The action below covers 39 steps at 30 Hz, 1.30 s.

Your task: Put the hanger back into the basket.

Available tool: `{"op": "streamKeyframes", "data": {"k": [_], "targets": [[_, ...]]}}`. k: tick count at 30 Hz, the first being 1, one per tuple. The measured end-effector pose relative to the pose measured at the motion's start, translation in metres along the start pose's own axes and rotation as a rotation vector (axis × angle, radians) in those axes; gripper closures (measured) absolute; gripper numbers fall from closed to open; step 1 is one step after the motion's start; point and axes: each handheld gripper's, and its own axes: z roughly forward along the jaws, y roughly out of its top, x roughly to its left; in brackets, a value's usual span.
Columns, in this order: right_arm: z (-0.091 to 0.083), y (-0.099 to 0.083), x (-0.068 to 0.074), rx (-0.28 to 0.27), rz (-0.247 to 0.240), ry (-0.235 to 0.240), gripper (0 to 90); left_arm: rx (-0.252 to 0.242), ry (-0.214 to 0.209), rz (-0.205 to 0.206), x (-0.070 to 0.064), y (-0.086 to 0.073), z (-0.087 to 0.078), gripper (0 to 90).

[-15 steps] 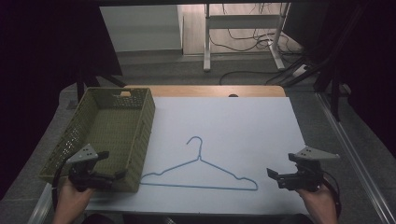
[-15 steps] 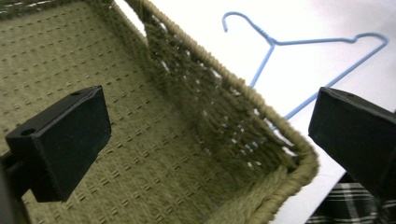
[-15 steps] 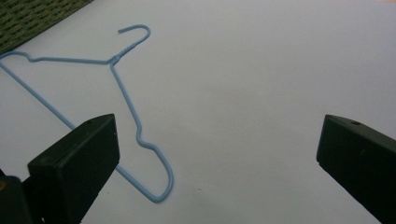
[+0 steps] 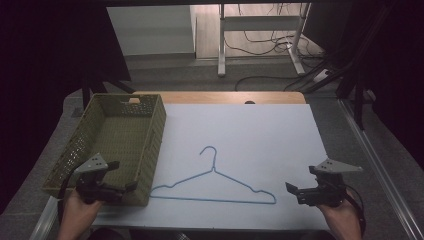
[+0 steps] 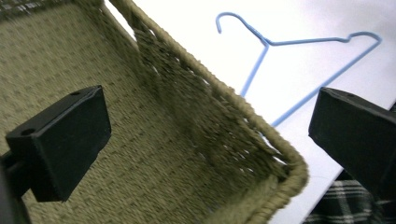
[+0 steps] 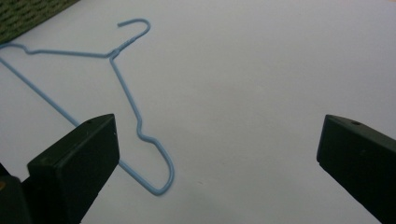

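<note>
While it lies flat on the white table top [image 4: 260,135], the blue wire hanger [image 4: 215,187] sits in the lower middle of the high view, its hook curling toward the top of the frame and its long bottom bar running left to right nearest the person. Its left shoulder ends just beside the near right corner of the olive woven basket [image 4: 150,145], which fills the left of that view; whether wire and basket touch cannot be told. In the right gripper view the hanger [image 6: 135,116] crosses the left half of the frame, one rounded shoulder tip low at centre, the hook at upper left. The right gripper [image 4: 300,192], at the lower right of the high view, is held just right of the hanger's right end, its jaws wide apart and holding nothing. The left gripper [image 4: 122,187], at lower left, hangs over the basket's near corner with jaws also spread and empty; its own view shows the basket rim [image 5: 243,100] running diagonally between them and the hanger [image 5: 280,51] at upper right.
</note>
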Motion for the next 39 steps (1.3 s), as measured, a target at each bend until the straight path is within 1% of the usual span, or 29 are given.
{"op": "streamKeyframes", "data": {"k": [2, 4, 6, 7, 8, 9, 10, 12, 13, 15, 16, 19, 21, 22, 23, 25, 26, 27, 28, 29, 32, 33, 35, 37, 39], "targets": [[0.003, 0.000, 0.002, 0.018, -0.020, 0.000, 0.0, 0.001, -0.003, 0.000, 0.000, 0.000, 0.000, 0.0], [0.004, 0.001, 0.003, 0.021, -0.021, 0.004, 0.0, -0.002, -0.018, -0.011, 0.000, -0.001, -0.001, 0.0], [0.005, 0.002, 0.003, 0.021, -0.024, 0.004, 0.0, -0.003, -0.022, -0.009, -0.001, -0.001, -0.001, 0.0], [0.005, 0.003, 0.003, 0.016, -0.021, 0.010, 0.0, -0.013, -0.032, -0.007, -0.002, -0.001, -0.002, 0.0], [0.005, 0.004, 0.003, 0.015, -0.017, 0.015, 0.0, -0.013, -0.032, -0.007, -0.002, -0.001, -0.002, 0.0], [0.005, 0.005, 0.004, 0.014, -0.017, 0.019, 0.0, -0.017, -0.025, 0.014, -0.003, 0.001, -0.002, 0.0], [0.005, 0.005, 0.004, 0.014, -0.017, 0.019, 0.0, -0.017, -0.025, 0.014, -0.003, 0.001, -0.002, 0.0], [0.006, 0.009, 0.006, 0.009, -0.019, 0.033, 0.0, -0.021, -0.031, 0.020, -0.005, 0.003, -0.002, 0.0], [0.007, 0.010, 0.007, 0.006, -0.013, 0.039, 0.0, -0.027, -0.040, 0.030, -0.008, 0.005, -0.002, 0.0], [0.008, 0.013, 0.010, -0.001, -0.008, 0.055, 0.0, -0.028, -0.042, 0.038, -0.010, 0.008, -0.001, 0.0], [0.009, 0.014, 0.010, -0.004, -0.009, 0.059, 0.0, -0.028, -0.042, 0.038, -0.010, 0.008, -0.001, 0.0], [0.011, 0.019, 0.014, 0.001, -0.020, 0.067, 0.0, -0.017, -0.071, 0.028, -0.015, 0.015, 0.003, 0.0], [0.013, 0.023, 0.017, 0.004, -0.033, 0.069, 0.0, -0.011, -0.086, 0.030, -0.018, 0.019, 0.006, 0.0], [0.013, 0.023, 0.017, 0.004, -0.033, 0.069, 0.0, -0.011, -0.086, 0.030, -0.018, 0.019, 0.006, 0.0], [0.015, 0.025, 0.019, 0.011, -0.036, 0.076, 0.0, -0.004, -0.093, 0.045, -0.022, 0.023, 0.009, 0.0], [0.017, 0.027, 0.020, 0.018, -0.038, 0.079, 0.0, -0.003, -0.091, 0.068, -0.026, 0.027, 0.012, 0.0], [0.017, 0.028, 0.021, 0.021, -0.035, 0.083, 0.0, -0.003, -0.091, 0.068, -0.026, 0.027, 0.012, 0.0], [0.018, 0.029, 0.021, 0.023, -0.036, 0.084, 0.0, -0.007, -0.099, 0.085, -0.030, 0.030, 0.015, 0.0], [0.018, 0.029, 0.021, 0.023, -0.036, 0.084, 0.0, -0.007, -0.099, 0.085, -0.030, 0.030, 0.015, 0.0], [0.019, 0.030, 0.023, 0.029, -0.035, 0.091, 0.0, -0.007, -0.095, 0.105, -0.034, 0.034, 0.018, 0.0], [0.020, 0.032, 0.024, 0.032, -0.039, 0.092, 0.0, -0.002, -0.103, 0.115, -0.038, 0.038, 0.021, 0.0], [0.021, 0.033, 0.025, 0.037, -0.044, 0.094, 0.0, 0.000, -0.112, 0.130, -0.042, 0.042, 0.024, 0.0], [0.023, 0.035, 0.027, 0.047, -0.053, 0.096, 0.0, 0.008, -0.122, 0.141, -0.046, 0.046, 0.028, 0.0], [0.026, 0.038, 0.029, 0.053, -0.054, 0.097, 0.0, 0.013, -0.129, 0.145, -0.050, 0.049, 0.033, 0.0], [0.028, 0.040, 0.030, 0.060, -0.054, 0.109, 0.0, 0.029, -0.148, 0.144, -0.054, 0.052, 0.040, 0.0]]}}
